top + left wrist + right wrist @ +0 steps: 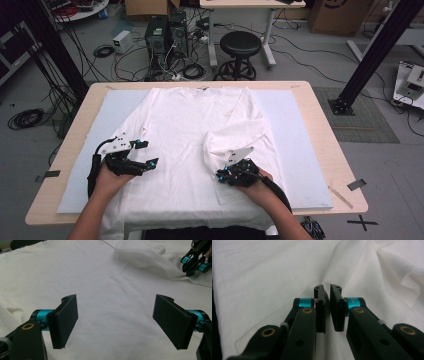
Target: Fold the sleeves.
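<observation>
Right tongs [327,312] pinch the white shirt [185,130] fold

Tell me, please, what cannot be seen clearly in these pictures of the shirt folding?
- Right gripper: whether cloth sits between the nearly closed pads; the gap is too narrow.
- White shirt: its hem, in the high view, hangs over the table edge.
- Neck label: too small.
</observation>
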Tool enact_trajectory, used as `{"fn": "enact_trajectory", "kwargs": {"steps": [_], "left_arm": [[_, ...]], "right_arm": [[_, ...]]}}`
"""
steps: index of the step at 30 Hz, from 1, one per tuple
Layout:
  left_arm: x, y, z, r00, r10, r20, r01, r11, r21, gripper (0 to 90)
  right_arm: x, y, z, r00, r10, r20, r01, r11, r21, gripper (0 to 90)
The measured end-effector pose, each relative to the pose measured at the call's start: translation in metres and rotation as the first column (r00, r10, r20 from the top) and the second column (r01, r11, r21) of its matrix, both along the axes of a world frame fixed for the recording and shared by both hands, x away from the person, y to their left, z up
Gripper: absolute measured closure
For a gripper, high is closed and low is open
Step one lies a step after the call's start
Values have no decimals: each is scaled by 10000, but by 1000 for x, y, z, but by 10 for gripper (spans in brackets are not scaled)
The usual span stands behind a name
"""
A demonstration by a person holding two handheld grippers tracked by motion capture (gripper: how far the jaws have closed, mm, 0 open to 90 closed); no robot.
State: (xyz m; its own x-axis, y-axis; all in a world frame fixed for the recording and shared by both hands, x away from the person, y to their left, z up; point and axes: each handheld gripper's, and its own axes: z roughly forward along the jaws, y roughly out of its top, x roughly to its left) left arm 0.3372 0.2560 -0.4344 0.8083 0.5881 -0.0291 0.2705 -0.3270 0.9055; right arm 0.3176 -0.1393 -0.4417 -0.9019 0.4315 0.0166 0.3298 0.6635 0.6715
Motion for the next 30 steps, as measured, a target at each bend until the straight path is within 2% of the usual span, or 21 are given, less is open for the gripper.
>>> {"fn": "enact_trajectory", "kwargs": {"steps": [3,4,8,13,19,23,25,27,30], "left_arm": [[0,0,0,10000,-13,3,13,10000,-3,204],[0,1,0,10000,25,-11,-25,10000,-4,204],[-1,2,2,10000,55,53,-55,10000,-80,204],[-1,3,2,10000,84,34,-83,9999,-117,204],[-2,4,4,9999,100,88,-99,9998,-186,204],[-3,5,5,9999,64,114,-61,9998,-213,204],[-3,4,5,9999,32,95,-30,9998,-202,204],[-2,2,4,10000,4,69,-3,9999,-173,204],[-3,-2,5,9999,-158,68,158,9998,-109,204]], "right_arm": [[-1,2,3,10000,20,66,-21,10000,28,882],[-1,4,8,9999,49,95,-52,9995,296,882],[-1,15,19,9999,64,86,-71,9964,848,882],[3,39,32,9997,142,186,-164,9926,1203,883],[5,69,47,9990,-202,405,128,9842,1764,881],[5,81,40,9974,-549,474,468,9864,1573,823],[7,84,33,9971,-671,348,618,9890,1341,712],[9,84,29,9962,-827,263,795,9911,1072,669],[8,74,33,9938,-1014,467,945,9868,1317,635]]}}
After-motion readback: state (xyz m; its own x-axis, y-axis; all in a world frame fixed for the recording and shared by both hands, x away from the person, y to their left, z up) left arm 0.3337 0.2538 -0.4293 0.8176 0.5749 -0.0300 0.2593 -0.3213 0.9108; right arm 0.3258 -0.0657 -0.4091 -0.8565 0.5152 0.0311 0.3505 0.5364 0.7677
